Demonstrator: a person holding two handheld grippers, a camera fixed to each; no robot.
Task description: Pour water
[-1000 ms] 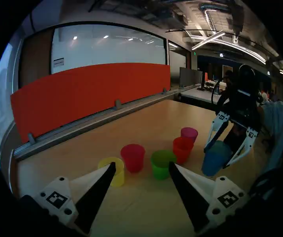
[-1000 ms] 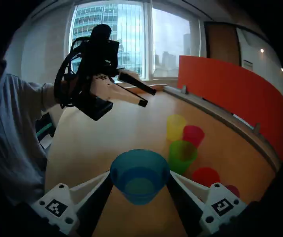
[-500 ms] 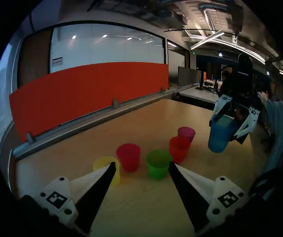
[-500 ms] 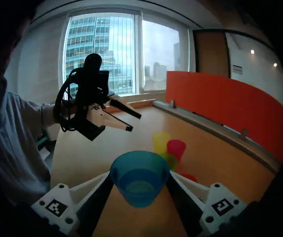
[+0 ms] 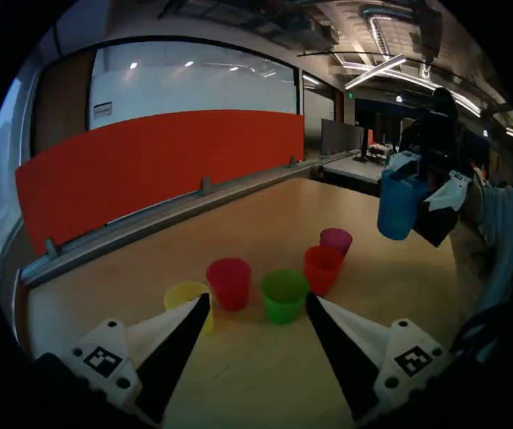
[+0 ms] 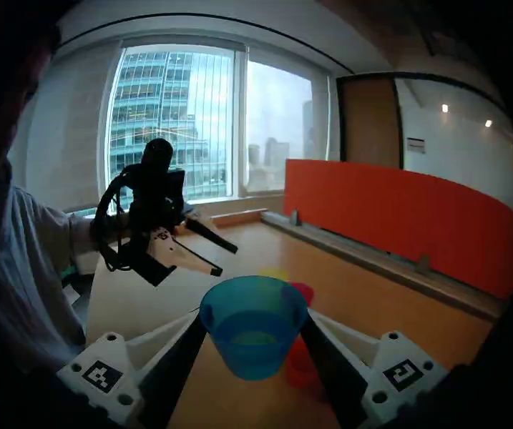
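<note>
A blue cup [image 6: 254, 325] holding water sits between my right gripper's fingers, and the right gripper [image 6: 254, 336] is shut on it. From the left gripper view that blue cup [image 5: 398, 206] hangs high above the table at the right, upright. On the wooden table [image 5: 270, 207] stands a row of cups: yellow [image 5: 183, 294], red [image 5: 229, 282], green [image 5: 283, 294], orange [image 5: 323, 268] and magenta [image 5: 335, 240]. My left gripper [image 5: 256, 314] is open, low over the table just before the red and green cups. It also appears as the left gripper [image 6: 220, 257], held by a hand.
An orange divider panel [image 5: 156, 164] on a metal rail [image 5: 177, 211] runs along the table's far side. A person's sleeve [image 6: 20, 279] is at the left in the right gripper view. Large windows [image 6: 184, 121] stand behind. Desks [image 5: 370, 161] lie beyond.
My right gripper has lifted the blue cup off the table, well above the row of cups. The left gripper has barely moved.
</note>
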